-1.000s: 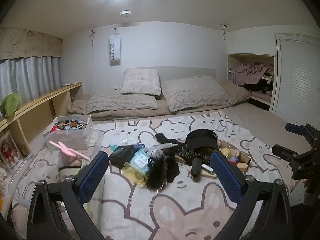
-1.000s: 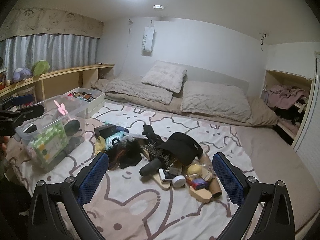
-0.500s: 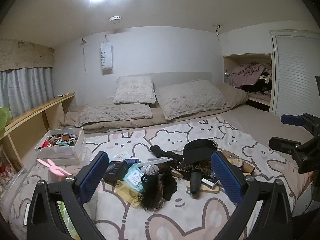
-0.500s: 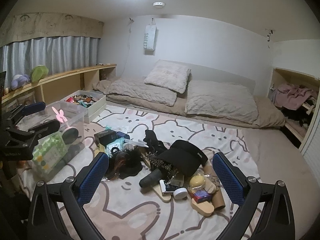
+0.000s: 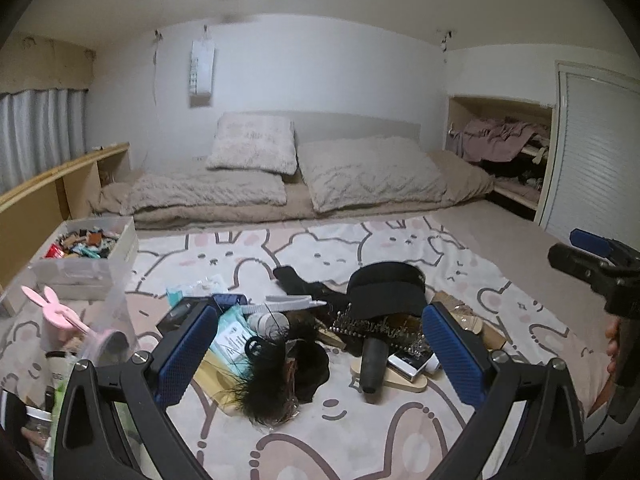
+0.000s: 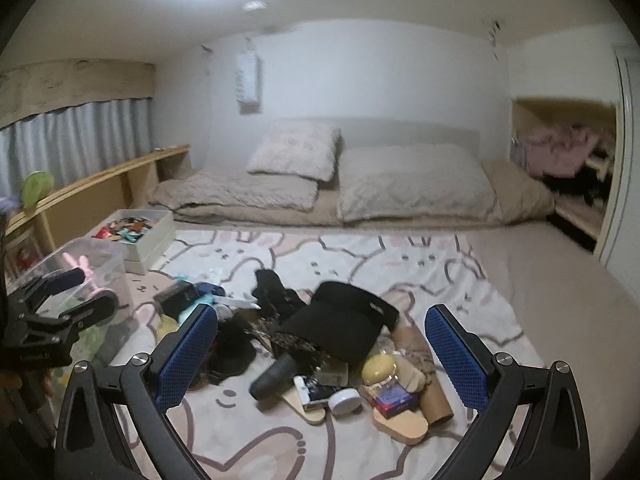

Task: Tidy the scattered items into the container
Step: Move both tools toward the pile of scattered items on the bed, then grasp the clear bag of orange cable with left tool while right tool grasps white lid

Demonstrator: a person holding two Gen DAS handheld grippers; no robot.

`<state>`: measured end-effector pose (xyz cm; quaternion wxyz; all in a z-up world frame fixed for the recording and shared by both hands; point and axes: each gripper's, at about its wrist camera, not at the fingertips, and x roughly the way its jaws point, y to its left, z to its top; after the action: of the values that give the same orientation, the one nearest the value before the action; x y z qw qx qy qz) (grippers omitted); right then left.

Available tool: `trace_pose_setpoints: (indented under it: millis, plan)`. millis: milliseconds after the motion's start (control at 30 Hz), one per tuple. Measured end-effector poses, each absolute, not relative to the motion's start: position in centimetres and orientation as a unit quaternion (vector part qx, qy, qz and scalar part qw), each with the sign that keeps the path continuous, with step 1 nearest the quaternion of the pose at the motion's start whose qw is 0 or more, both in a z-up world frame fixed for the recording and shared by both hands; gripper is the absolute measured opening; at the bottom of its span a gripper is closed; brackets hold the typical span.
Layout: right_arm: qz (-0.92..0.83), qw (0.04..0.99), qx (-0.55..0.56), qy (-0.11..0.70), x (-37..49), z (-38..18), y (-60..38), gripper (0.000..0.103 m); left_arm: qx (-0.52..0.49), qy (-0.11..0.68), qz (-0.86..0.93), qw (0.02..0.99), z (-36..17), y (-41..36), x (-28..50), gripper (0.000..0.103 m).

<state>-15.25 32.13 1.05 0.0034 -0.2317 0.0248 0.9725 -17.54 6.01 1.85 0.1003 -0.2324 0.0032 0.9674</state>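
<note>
Both grippers, left (image 5: 316, 354) and right (image 6: 320, 354), are wide open and empty above the pile (image 6: 320, 344) on the bed (image 6: 520, 280). Bin (image 6: 104, 256) sits at near left. Best take one outlying item, like the cap (image 6: 344, 324), and close squarely on it.

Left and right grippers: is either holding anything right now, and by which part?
Nothing is held. The left gripper and right gripper both have open, empty jaws above the pile.
</note>
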Motion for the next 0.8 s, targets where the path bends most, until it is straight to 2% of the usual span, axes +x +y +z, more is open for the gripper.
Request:
trace_pose_setpoints:
  millis: [200,267,400,533,667,800]
  plan:
    - [0.960,0.037,-0.274,0.037,-18.7,-1.0,34.4,0.103,-0.260,0.026,0.960,0.096,-0.7,6.5,-20.3,0.087]
    - [0.952,0.048,-0.300,0.033,-20.0,-1.9,34.9,0.103,-0.275,0.028,0.956,0.094,-1.6,6.5,-21.4,0.073]
    - [0.945,0.059,-0.319,0.038,-21.3,-4.0,36.2,0.103,-0.311,0.018,0.945,0.097,-3.7,6.0,-23.5,0.064]
    - [0.936,0.065,-0.341,0.055,-22.0,-6.0,37.9,0.103,-0.350,0.007,0.932,0.100,-6.1,5.4,-25.3,0.049]
    - [0.926,0.066,-0.362,0.079,-22.3,-7.7,39.4,0.103,-0.390,-0.007,0.916,0.100,-8.4,4.9,-26.9,0.040]
    - [0.914,0.053,-0.391,0.096,-22.7,-9.6,40.2,0.103,-0.416,-0.027,0.904,0.096,-10.2,4.3,-27.9,0.040]
